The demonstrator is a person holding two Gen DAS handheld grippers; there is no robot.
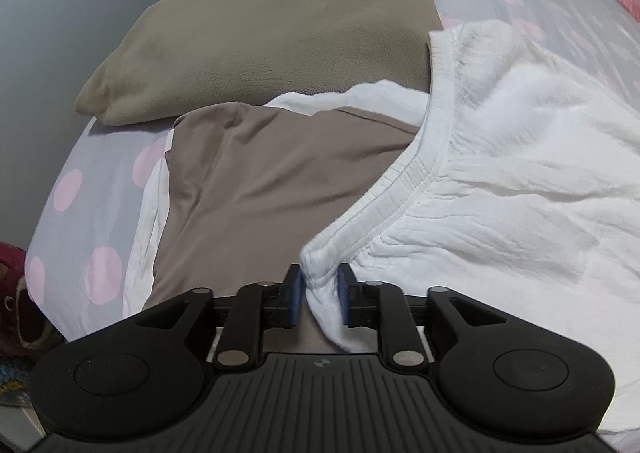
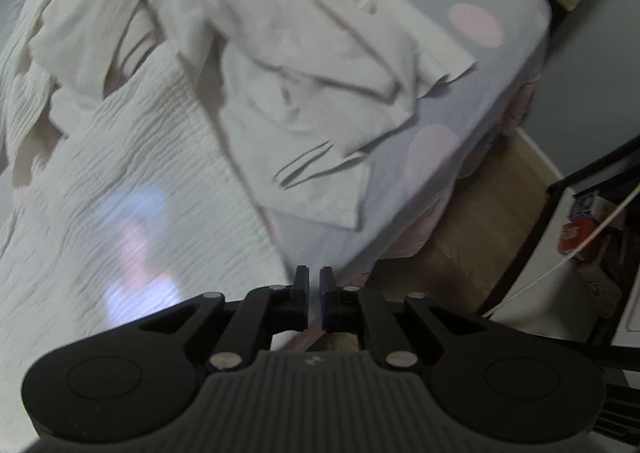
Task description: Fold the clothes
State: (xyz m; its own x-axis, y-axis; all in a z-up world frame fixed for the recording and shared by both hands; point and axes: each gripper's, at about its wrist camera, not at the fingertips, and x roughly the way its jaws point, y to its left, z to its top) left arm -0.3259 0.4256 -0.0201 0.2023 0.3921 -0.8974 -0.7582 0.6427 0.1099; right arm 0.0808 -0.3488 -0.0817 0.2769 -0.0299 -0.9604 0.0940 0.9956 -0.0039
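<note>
In the left wrist view my left gripper [image 1: 319, 287] is shut on the elastic waistband corner of a white crinkled garment [image 1: 520, 189], which spreads to the right over the bed. A folded taupe garment [image 1: 256, 189] lies just ahead, over another white piece. In the right wrist view my right gripper [image 2: 314, 285] is nearly closed with nothing visibly between its fingers, over the bed's near edge. The white crinkled garment [image 2: 132, 189] lies at its left, and a rumpled white garment [image 2: 320, 93] lies ahead. This view is motion-blurred.
A khaki pillow [image 1: 272, 37] lies behind the taupe garment. The bed sheet [image 1: 80, 213] is grey with pink dots. A grey wall is at left. In the right wrist view the wooden floor [image 2: 460, 253] and a dark-framed shelf [image 2: 560, 237] with boxes are right of the bed.
</note>
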